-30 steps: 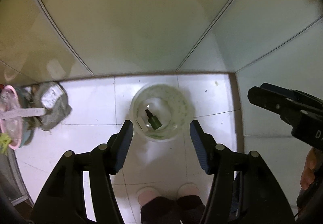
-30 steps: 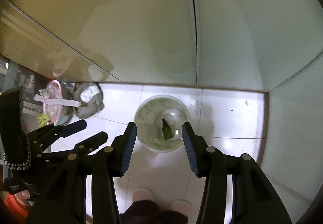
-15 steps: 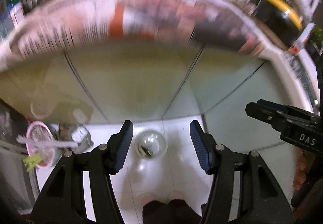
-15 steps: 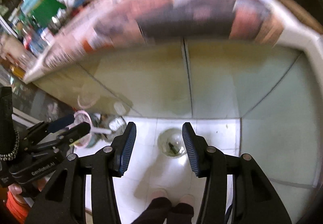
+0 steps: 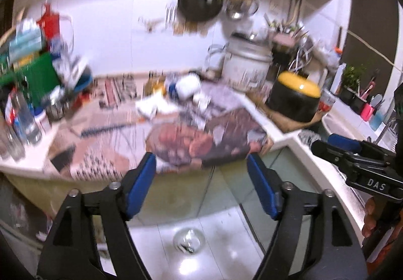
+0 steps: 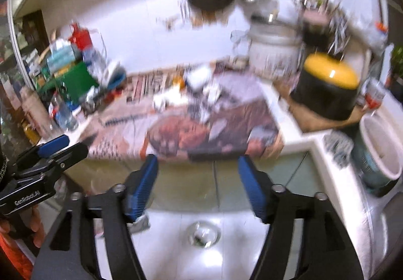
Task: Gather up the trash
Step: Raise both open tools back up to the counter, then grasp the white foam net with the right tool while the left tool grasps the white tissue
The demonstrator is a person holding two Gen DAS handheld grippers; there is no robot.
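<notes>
A round clear bin [image 5: 189, 243] stands on the white floor tiles below the counter, with a small dark item inside; it also shows in the right wrist view [image 6: 204, 232]. My left gripper [image 5: 201, 184] is open and empty, raised to counter height. My right gripper [image 6: 199, 185] is open and empty beside it. White crumpled scraps [image 5: 152, 106] lie blurred on the newspaper-covered counter [image 5: 176, 138], also seen in the right wrist view [image 6: 167, 101]. Each gripper shows at the edge of the other's view, the right one [image 5: 352, 154] and the left one [image 6: 47, 154].
The counter holds bottles and boxes at the left [image 5: 27, 93], a white pot [image 5: 245, 63] and a black container with a yellow lid [image 5: 293, 101]. A pan [image 5: 199, 0] hangs on the wall. A pale bucket [image 6: 380, 151] stands at the right.
Both grippers have risen from just above the floor bin to counter height. The bin has shrunk in view and the cluttered counter has come into sight. Both stay open.
</notes>
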